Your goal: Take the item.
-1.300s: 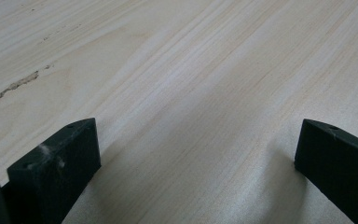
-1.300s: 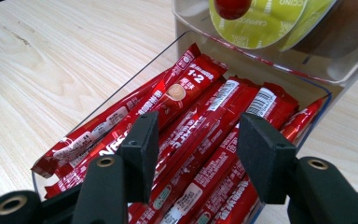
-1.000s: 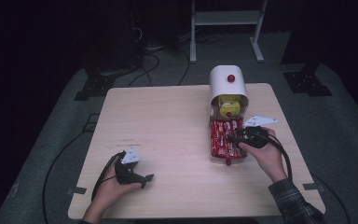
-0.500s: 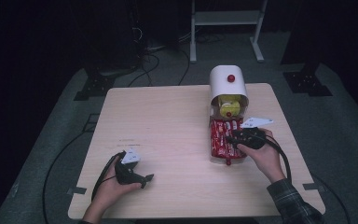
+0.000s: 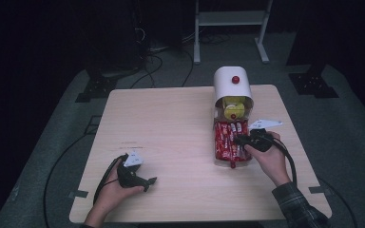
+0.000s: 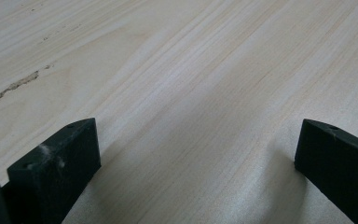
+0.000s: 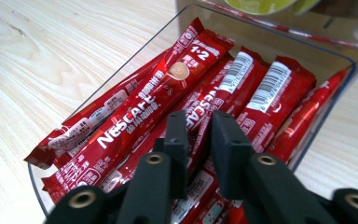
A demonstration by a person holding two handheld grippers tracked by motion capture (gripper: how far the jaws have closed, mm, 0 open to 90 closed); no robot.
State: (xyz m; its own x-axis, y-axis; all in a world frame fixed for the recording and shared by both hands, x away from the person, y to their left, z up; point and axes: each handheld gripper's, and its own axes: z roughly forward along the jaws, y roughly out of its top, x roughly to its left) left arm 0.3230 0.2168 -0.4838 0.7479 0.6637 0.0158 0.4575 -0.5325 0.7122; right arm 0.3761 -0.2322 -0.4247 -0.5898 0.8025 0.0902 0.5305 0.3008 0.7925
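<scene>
Right gripper (image 7: 196,135): jaws just closing, pinching a red coffee stick (image 7: 200,109), apparently | sticks lie in clear tray (image 7: 121,74) by white dispenser (image 5: 232,84) | left gripper (image 6: 196,158): jaws apart, on table (image 5: 171,123).

You can read "NESCAFE" in white letters along the topmost red coffee stick (image 7: 154,100) in the clear tray (image 7: 328,53), with "1+2" near its upper end. A second stick (image 7: 204,108) shows part of the same brand. Two sticks carry barcodes (image 7: 271,85); their digits are too small to read.
</scene>
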